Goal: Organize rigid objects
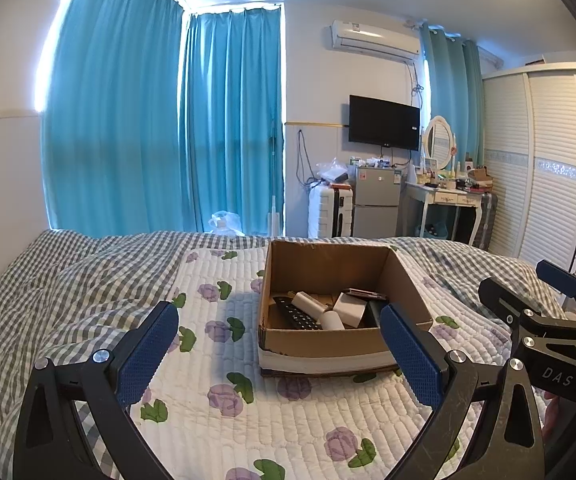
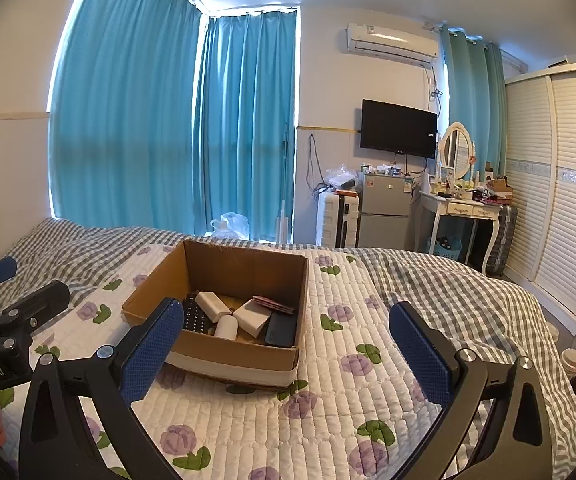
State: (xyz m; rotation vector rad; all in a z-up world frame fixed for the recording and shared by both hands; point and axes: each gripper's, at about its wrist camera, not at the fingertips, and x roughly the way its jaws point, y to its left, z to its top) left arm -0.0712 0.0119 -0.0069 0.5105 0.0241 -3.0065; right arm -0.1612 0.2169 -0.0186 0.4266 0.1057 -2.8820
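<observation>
An open cardboard box (image 1: 328, 344) sits on the white floral quilt (image 1: 223, 360); it also shows in the right wrist view (image 2: 231, 352). Inside lie a black remote (image 1: 296, 314), white blocks (image 1: 350, 308), a white cylinder (image 1: 332, 320) and a dark flat case (image 2: 281, 330). My left gripper (image 1: 279, 344) is open and empty, held above the quilt in front of the box. My right gripper (image 2: 283, 344) is open and empty, just right of the box; it also shows at the right edge of the left wrist view (image 1: 548, 312).
A grey checked blanket (image 1: 47, 280) covers the bed around the quilt. Beyond the bed stand blue curtains (image 1: 147, 120), a white suitcase (image 1: 330, 210), a small fridge (image 1: 376, 200), a dressing table (image 1: 448, 196) and a wardrobe (image 1: 540, 168).
</observation>
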